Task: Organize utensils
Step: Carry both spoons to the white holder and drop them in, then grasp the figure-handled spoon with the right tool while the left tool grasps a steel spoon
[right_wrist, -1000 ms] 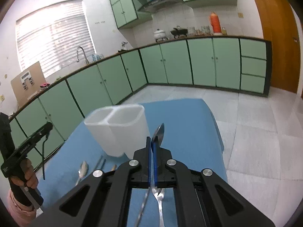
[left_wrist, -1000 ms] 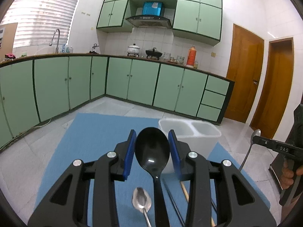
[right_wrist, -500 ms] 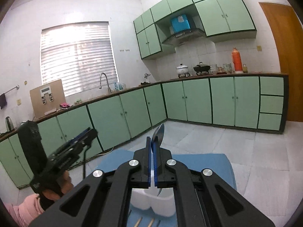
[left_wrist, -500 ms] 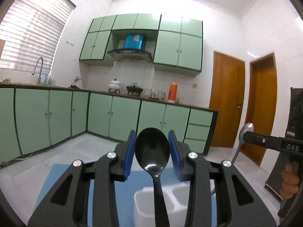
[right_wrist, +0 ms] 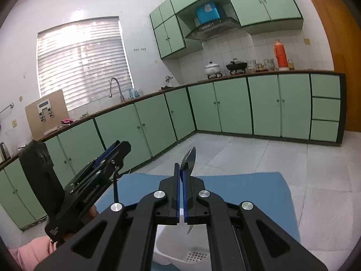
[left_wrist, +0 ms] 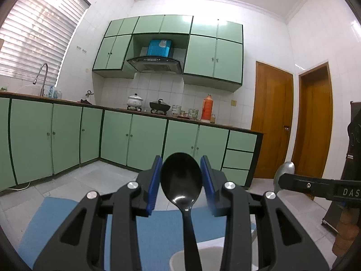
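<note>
My left gripper (left_wrist: pixel 181 184) holds a black plastic spoon (left_wrist: pixel 181 180) upright, bowl up; its handle runs down between the blue pads, above the white utensil holder (left_wrist: pixel 203 258). My right gripper (right_wrist: pixel 181 194) is shut on a metal spoon (right_wrist: pixel 189 158), seen edge on, bowl up, handle tip hanging over the white holder (right_wrist: pixel 180 257) with its perforated bottom. The right gripper and its spoon (left_wrist: pixel 284 169) show at the right of the left wrist view. The left gripper (right_wrist: pixel 112 153) shows at the left of the right wrist view.
A blue mat (left_wrist: pixel 63 221) covers the table under the holder; it also shows in the right wrist view (right_wrist: pixel 248 187). Green kitchen cabinets (left_wrist: pixel 135 140) and a tiled floor lie beyond. Wooden doors (left_wrist: pixel 270 122) stand at the right.
Both grippers have risen and tilted up with their spoons. The holder has dropped to the bottom of both views, and the loose utensils on the mat have gone out of sight.
</note>
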{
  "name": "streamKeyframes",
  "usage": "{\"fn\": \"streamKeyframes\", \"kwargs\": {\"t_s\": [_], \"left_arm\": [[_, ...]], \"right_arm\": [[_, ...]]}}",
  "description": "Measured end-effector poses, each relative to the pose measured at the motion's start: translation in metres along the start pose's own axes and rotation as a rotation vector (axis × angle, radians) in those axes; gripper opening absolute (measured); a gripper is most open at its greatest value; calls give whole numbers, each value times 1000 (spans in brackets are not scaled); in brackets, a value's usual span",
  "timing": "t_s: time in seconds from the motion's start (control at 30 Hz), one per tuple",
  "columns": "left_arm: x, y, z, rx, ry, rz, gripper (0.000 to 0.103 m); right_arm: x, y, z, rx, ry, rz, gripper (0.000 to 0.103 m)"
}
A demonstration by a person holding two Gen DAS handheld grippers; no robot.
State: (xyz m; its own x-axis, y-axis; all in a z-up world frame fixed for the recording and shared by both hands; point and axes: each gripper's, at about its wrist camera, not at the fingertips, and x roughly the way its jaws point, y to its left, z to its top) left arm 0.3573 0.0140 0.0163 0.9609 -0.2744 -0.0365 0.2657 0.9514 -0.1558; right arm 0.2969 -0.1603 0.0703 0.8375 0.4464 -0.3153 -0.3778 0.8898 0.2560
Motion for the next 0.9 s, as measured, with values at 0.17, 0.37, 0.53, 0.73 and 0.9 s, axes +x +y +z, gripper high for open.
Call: {"fn": "streamKeyframes", "kwargs": {"t_s": [0.17, 0.37, 0.53, 0.73, 0.9], "left_arm": [[6, 2, -16, 18, 65, -21, 34], [5, 12, -20, -21, 175, -36, 45], [-11, 23, -21, -67, 226, -22, 50], [-42, 28, -12, -77, 277, 13, 66], [-71, 36, -10, -101, 343, 56, 76]], "right_arm": [[14, -7, -15, 18, 49, -8, 2], [21, -9, -33, 17, 112, -20, 3], [18, -11, -45, 28, 147, -20, 7], [-2, -8, -47, 13, 125, -83, 43], [-28, -11, -49, 24, 101, -98, 49]]}}
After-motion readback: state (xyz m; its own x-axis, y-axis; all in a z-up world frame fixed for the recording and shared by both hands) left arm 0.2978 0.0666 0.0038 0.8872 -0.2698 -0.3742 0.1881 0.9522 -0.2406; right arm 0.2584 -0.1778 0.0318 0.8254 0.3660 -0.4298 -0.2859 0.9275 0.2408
